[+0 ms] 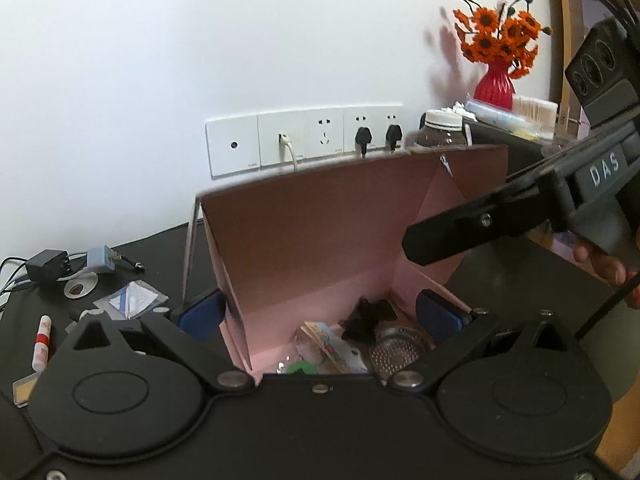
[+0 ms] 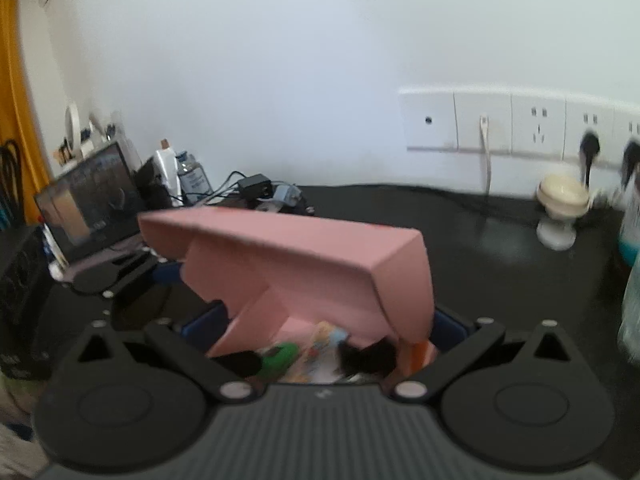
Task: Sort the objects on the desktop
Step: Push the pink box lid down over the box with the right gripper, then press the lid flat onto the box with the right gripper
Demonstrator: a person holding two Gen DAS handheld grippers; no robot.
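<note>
Left wrist: pink box point(image 1: 320, 240) holds strainer point(image 1: 396, 354), black bow point(image 1: 368, 318)

Matt pink cardboard box point(image 1: 312, 236) between the blue rubbery fingers point(image 1: 202, 314); perforated metal strainer point(image 1: 394, 350) inside; smooth dark counter point(image 2: 460, 248) beyond.

White wall point(image 1: 200, 40), socket strip point(image 1: 304, 142), black desk point(image 2: 460, 232)

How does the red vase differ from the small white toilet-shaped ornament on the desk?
The red vase is bright red and ribbed; the toilet-shaped ornament is cream and smooth. The vase holds orange flowers; nothing shows in the ornament. The vase is raised on a dark box; the ornament sits on the desk top. Both stand upright near the wall.
</note>
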